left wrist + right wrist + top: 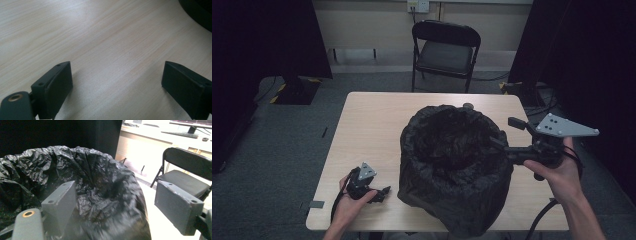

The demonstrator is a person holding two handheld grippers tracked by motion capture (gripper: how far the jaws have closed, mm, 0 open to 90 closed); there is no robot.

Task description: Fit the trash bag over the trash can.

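Observation:
A bin lined with a crinkled black bag (454, 165) stands on the wooden table (372, 120), right of centre near the front edge. My right gripper (507, 132) is at the bag's right rim, held by a hand, jaws open. In the right gripper view the right gripper (117, 205) straddles the bag's rim (120, 177), with one jaw over the inside and the other outside. My left gripper (382, 192) rests low near the front left corner, just left of the bag. The left gripper (117, 82) is open over bare wood, with the bag's edge (197, 12) at the upper right.
A black folding chair (446, 50) stands behind the table on grey carpet. Black curtains hang on both sides. A small dark round object (468, 106) sits at the table's far edge. A cable (539, 220) trails from the right gripper past the front right corner.

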